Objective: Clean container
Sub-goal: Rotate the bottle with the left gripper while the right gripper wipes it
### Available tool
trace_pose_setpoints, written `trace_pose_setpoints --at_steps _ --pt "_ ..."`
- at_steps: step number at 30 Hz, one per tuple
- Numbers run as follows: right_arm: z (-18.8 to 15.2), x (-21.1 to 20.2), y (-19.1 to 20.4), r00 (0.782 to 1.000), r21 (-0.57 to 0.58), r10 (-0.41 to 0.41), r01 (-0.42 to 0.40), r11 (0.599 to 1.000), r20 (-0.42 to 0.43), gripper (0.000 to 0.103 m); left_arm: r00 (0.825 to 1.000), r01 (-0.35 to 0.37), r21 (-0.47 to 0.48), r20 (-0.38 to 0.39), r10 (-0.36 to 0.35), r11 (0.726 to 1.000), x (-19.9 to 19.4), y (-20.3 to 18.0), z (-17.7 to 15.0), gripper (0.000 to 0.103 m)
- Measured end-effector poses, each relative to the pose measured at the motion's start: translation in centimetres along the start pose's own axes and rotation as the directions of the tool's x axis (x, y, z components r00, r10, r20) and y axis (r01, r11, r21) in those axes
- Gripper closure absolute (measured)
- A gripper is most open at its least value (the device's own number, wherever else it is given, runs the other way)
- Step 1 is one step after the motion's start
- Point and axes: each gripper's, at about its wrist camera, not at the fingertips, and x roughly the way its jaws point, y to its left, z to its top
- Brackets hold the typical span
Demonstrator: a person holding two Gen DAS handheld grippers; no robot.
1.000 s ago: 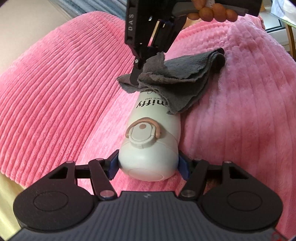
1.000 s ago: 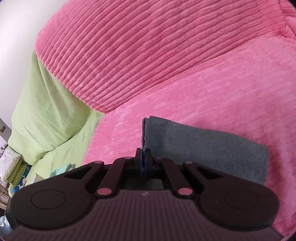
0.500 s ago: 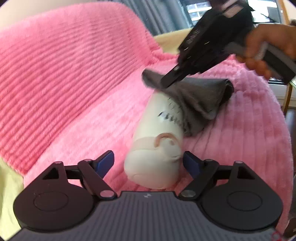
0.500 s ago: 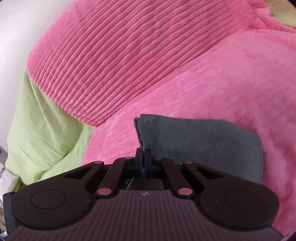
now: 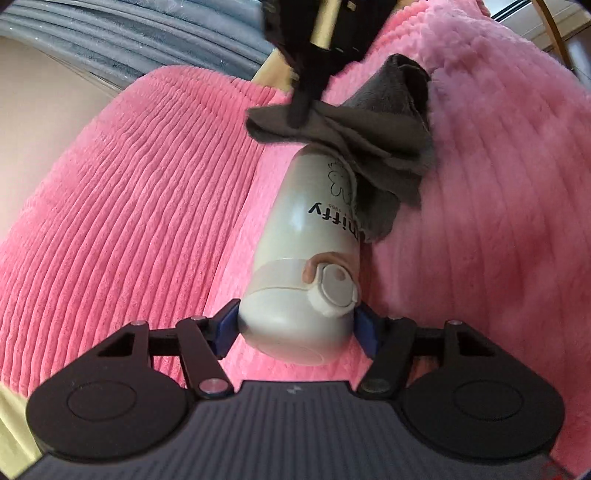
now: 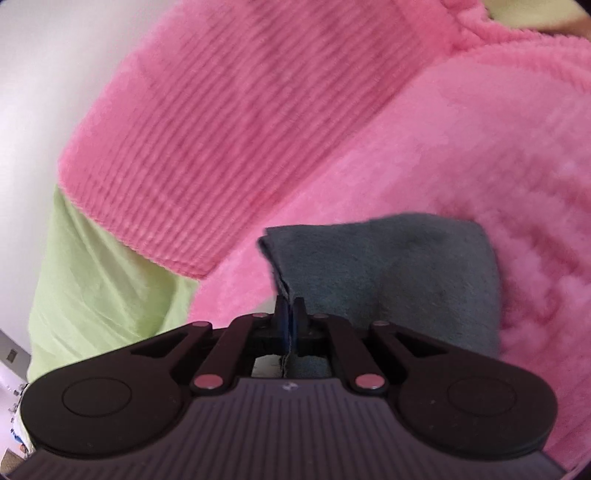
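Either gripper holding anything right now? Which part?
Left gripper clamps the white bottle at its cap end. Right gripper pinches the grey cloth by its edge.

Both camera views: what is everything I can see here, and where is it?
Bottle: one, cream, printed lettering, lying over the pink cover, cap end held between the left fingers.
Cloth: one, dark grey, draped over the bottle's far end, pinched by the right gripper.
Cover: pink, ribbed plush, under and behind everything.
Sheet: light green, left of the cover in the right view.
Curtain: grey, top left in the left view.
Left gripper: black, blue pads, shut on the bottle.
Right gripper: black, shut on the cloth.
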Motion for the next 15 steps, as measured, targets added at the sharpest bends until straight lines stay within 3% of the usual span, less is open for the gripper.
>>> trace_pose_setpoints --at_steps 2,15 --pt "-0.1 -0.3 0.4 1.000 0.002 0.020 -0.021 1.000 0.013 0.101 1.000 -0.012 0.006 0.001 0.012 1.000 -0.2 -0.4 0.0 0.037" --pt "-1.4 5.7 0.8 0.977 0.068 0.163 -0.155 0.986 -0.134 0.103 0.999 -0.022 0.019 -0.026 0.023 1.000 -0.9 -1.1 0.0 0.037"
